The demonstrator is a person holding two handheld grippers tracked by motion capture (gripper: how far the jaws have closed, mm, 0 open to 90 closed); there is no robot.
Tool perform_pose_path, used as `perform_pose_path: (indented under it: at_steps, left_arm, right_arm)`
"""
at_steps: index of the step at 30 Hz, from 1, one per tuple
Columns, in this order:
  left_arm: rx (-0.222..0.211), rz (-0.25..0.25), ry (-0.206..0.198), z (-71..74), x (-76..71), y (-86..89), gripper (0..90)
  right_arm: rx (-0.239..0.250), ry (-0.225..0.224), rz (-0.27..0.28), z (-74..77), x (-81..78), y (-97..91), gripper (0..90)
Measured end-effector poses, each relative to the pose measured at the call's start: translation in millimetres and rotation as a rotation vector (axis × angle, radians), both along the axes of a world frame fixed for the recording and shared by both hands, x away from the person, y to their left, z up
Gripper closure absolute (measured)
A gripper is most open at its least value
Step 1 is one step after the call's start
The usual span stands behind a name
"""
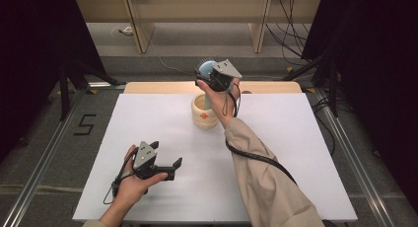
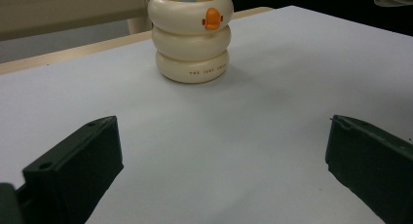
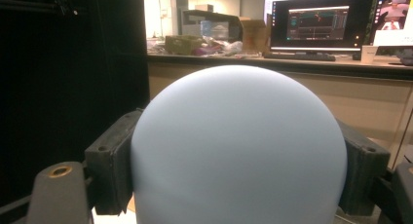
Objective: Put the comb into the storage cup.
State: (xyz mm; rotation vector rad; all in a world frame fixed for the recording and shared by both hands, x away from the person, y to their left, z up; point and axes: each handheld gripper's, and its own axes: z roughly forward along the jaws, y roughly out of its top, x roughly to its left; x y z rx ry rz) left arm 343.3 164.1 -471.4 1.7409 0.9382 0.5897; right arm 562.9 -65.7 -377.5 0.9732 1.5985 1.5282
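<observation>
- Brush (image 1: 205, 67) with a pale blue domed head and short bristles round its rim sits high at the far middle of the scene, its blue handle running down into the cream holder (image 1: 204, 113).
- Right gripper (image 1: 213, 78) has its jaws clamped on the two sides of that blue dome; in the right gripper view the dome (image 3: 238, 146) bulges wide between the black pads, touching both.
- Holder, a stack of three cream rings with an orange duck bill, stands upright on the white surface (image 1: 296, 153), toward its far edge.
- Left gripper (image 1: 166, 164) rests low at the near left, jaws spread wide with nothing between them, well apart from the holder.
- Judged by its look, the brush is light, hard, smooth plastic: the rounded head could slip out of a loose pinch, so a hold across its widest part seems safest.
- The holder seems light too and may lift or tip with the handle; the free gripper could steady its lower ring.
</observation>
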Motion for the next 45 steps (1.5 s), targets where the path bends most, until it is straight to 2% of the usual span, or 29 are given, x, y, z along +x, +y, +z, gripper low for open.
perform_pose_path:
  at_steps: [9,28,45]
  left_arm:
    - [0.002,-0.002,0.001,-0.6,0.3,0.2,0.0]
    - [0.004,-0.003,0.002,-0.6,0.2,0.2,0.0]
    - [0.006,-0.004,0.001,-0.4,0.0,-0.3,0.0]
  right_arm:
    - [0.001,0.011,-0.004,-8.2,1.5,2.1,20.7]
    - [-0.033,0.018,0.011,-19.2,-1.6,0.8,20.6]
    - [-0.042,0.024,0.024,-21.2,-4.8,1.0,20.6]
